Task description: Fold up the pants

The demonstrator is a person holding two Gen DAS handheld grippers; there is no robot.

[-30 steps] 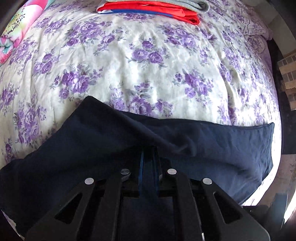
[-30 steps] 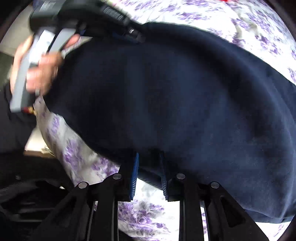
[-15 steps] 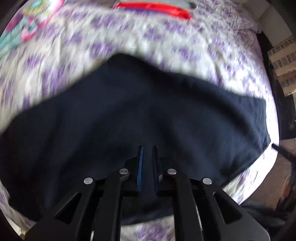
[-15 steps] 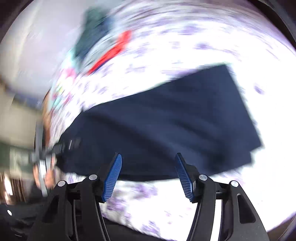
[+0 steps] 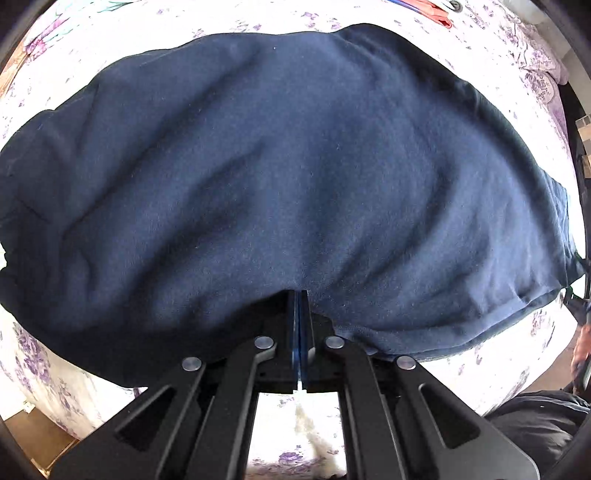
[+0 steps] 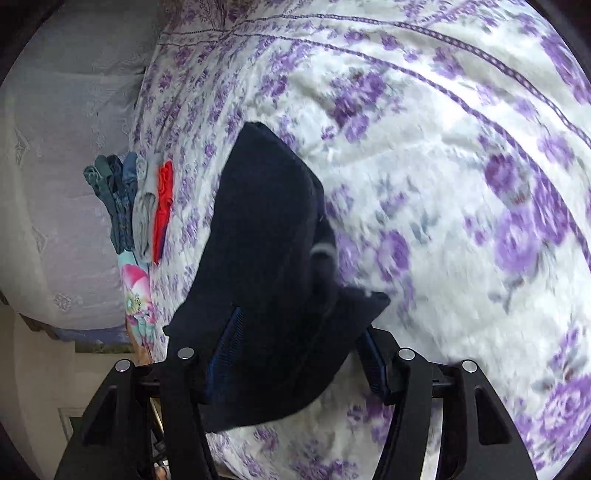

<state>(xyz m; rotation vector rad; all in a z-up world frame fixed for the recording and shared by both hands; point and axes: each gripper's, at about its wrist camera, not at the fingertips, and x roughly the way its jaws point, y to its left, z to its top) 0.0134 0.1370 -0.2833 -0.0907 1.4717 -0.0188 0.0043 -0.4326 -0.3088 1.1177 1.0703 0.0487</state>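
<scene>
The navy pants point(image 5: 280, 177) lie folded and spread across the floral bedspread point(image 5: 110, 22), filling most of the left wrist view. My left gripper point(image 5: 298, 299) is shut, its blue pads pressed together at the pants' near edge; whether cloth is pinched between them is unclear. In the right wrist view the pants point(image 6: 266, 236) show as a dark folded slab. My right gripper point(image 6: 299, 332) is open, its fingers wide apart around the near end of the pants.
A stack of folded clothes point(image 6: 136, 206), red, grey and blue, lies at the far side of the bed point(image 6: 461, 184) by the headboard. A bright floral cloth point(image 6: 136, 291) lies next to it. The bed's edge and floor show at lower left point(image 5: 33, 435).
The left gripper has closed fully and drawn back to the pants' near edge. The right gripper let go, opened wide, and swung around to the end of the pants.
</scene>
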